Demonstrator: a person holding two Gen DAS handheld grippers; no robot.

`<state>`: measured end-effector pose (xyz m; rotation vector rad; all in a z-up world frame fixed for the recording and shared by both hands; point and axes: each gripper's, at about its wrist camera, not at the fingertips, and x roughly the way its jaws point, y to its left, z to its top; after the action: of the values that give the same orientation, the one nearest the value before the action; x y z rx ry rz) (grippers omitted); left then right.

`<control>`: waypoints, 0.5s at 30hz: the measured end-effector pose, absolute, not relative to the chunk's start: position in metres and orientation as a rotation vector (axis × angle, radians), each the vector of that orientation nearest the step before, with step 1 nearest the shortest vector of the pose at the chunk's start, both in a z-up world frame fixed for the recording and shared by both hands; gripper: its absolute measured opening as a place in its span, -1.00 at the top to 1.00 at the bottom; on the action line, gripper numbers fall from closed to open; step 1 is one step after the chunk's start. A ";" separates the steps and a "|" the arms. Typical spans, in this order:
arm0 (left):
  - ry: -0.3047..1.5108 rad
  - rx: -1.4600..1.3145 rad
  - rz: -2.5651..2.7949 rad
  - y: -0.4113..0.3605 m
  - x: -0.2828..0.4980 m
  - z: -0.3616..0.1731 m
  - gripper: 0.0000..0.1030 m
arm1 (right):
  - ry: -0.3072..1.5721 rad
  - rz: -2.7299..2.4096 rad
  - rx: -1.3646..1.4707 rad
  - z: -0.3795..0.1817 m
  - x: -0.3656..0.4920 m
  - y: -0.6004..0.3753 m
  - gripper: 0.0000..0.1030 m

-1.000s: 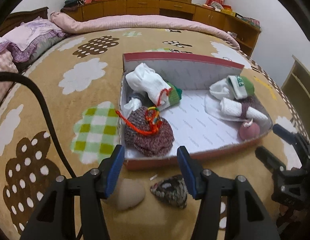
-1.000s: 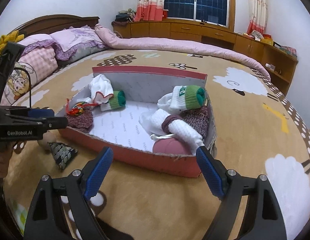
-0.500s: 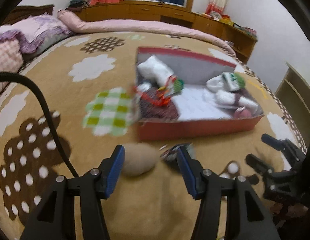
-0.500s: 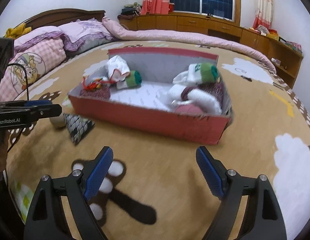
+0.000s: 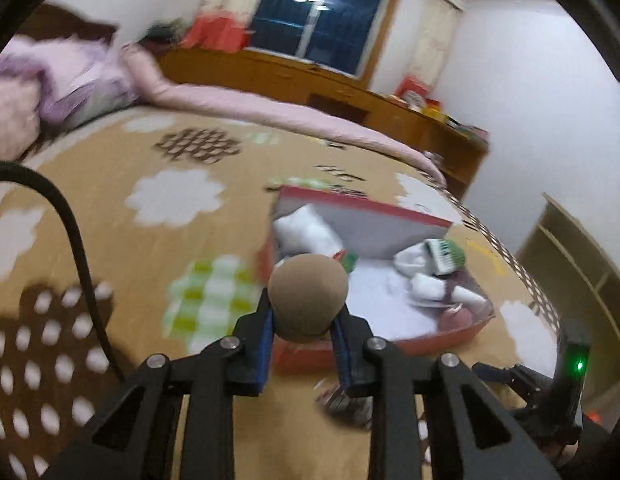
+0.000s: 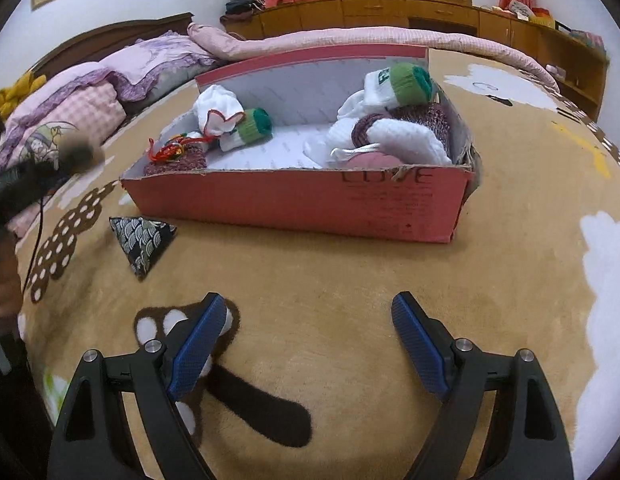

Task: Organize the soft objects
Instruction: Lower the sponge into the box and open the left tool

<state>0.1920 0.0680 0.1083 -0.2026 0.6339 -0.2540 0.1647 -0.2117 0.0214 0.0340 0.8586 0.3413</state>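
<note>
My left gripper (image 5: 304, 322) is shut on a tan soft ball (image 5: 308, 295) and holds it raised above the bedspread, in front of the red box's (image 5: 441, 338) near-left corner. The box (image 6: 302, 196) holds white and green sock rolls (image 6: 405, 82), a maroon knit pouch (image 6: 178, 160) and a pink ball (image 6: 369, 160). A black patterned triangular pouch (image 6: 144, 240) lies on the bedspread left of the box. My right gripper (image 6: 308, 340) is open and empty, low over the bedspread in front of the box. The left gripper with the ball (image 6: 76, 154) shows blurred at the left.
The tan bedspread (image 6: 349, 280) with cloud patterns spreads all around. Pink and purple pillows (image 6: 70, 104) lie at the far left. A rolled pink quilt (image 6: 349, 38) runs along the far edge. Wooden cabinets (image 6: 429, 12) stand behind. A black cable (image 5: 70, 232) trails at the left.
My left gripper has shut on the tan ball and lifted it off the bedspread. The right gripper has moved lower and closer to the box front, still open.
</note>
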 end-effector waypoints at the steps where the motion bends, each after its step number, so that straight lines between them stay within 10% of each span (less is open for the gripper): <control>1: 0.644 -0.168 -0.274 0.059 0.202 0.109 0.47 | 0.857 0.341 0.032 0.022 0.164 -0.212 -0.69; 15: 0.707 -0.138 -0.177 0.045 0.267 0.094 -0.16 | 0.868 0.350 -0.013 0.019 0.165 -0.202 -0.84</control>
<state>0.2668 0.0448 0.0938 -0.1378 0.7073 -0.1774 0.1652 -0.2022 0.0194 -0.0132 0.8678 0.3496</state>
